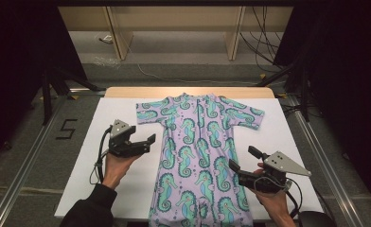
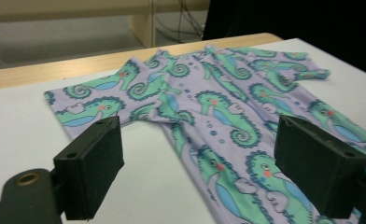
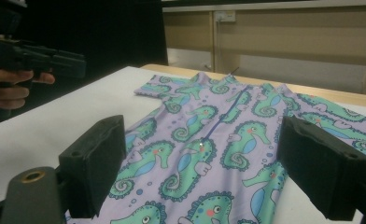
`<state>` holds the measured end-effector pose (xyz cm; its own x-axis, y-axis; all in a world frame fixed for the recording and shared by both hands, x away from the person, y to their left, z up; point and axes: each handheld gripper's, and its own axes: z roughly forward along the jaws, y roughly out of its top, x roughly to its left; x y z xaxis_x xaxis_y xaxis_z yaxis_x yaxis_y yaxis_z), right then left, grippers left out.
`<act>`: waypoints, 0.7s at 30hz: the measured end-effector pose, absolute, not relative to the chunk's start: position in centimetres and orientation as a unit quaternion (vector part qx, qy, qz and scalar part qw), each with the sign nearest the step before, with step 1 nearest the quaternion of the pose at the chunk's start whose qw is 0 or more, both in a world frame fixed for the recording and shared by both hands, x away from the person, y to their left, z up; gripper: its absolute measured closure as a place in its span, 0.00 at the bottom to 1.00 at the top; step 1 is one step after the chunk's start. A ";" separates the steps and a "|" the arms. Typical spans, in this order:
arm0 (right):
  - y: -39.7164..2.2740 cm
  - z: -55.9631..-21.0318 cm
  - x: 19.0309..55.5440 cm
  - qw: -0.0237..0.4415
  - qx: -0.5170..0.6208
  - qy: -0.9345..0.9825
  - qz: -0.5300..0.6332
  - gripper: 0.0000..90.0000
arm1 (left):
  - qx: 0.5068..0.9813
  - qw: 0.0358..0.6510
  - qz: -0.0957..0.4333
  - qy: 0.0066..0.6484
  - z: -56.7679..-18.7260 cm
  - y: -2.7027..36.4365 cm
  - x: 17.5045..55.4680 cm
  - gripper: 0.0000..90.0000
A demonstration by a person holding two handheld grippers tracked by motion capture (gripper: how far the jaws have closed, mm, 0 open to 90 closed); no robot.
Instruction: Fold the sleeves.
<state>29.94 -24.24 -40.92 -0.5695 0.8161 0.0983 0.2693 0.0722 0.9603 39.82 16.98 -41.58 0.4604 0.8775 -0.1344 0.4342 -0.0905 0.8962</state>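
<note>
A lilac short-sleeved baby suit (image 1: 198, 142) printed with green seahorses lies flat, neck away from me, on a white board (image 1: 117, 109). My left gripper (image 1: 148, 143) hovers over bare board just left of the suit's waist, below its left sleeve (image 1: 148, 113). Its jaws are open and hold nothing. In the left gripper view the suit (image 2: 209, 107) spreads out beyond the gripper (image 2: 199, 126). My right gripper (image 1: 242, 159) is open at the suit's lower right edge. In the right gripper view the gripper (image 3: 202, 126) frames the zipped front (image 3: 228, 112), and the left gripper (image 3: 36, 58) shows at far left.
A wooden table edge (image 1: 188, 92) runs behind the board. Beyond it stand pale furniture legs (image 1: 119, 38) and loose cables (image 1: 261, 42) on the floor. A "5" (image 1: 66, 128) is marked on the grey surface to the left. Metal rails (image 1: 316, 146) flank the board.
</note>
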 end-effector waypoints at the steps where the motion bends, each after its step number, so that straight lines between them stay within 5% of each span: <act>1: -24.2 -41.0 30.0 0.244 0.395 0.690 0.555 0.19 | 0.706 0.477 0.233 0.470 -41.6 17.0 40.6 0.17; 21: -24.1 -41.1 30.0 0.232 0.390 0.698 0.554 0.19 | 0.729 0.369 0.229 0.529 -43.5 17.8 49.5 0.17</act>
<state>30.03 -24.12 -41.08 -0.5880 0.8015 0.1090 0.2888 0.0821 0.9539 49.47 17.82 -43.52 0.3361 0.9401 -0.0572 0.6023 -0.1679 0.7804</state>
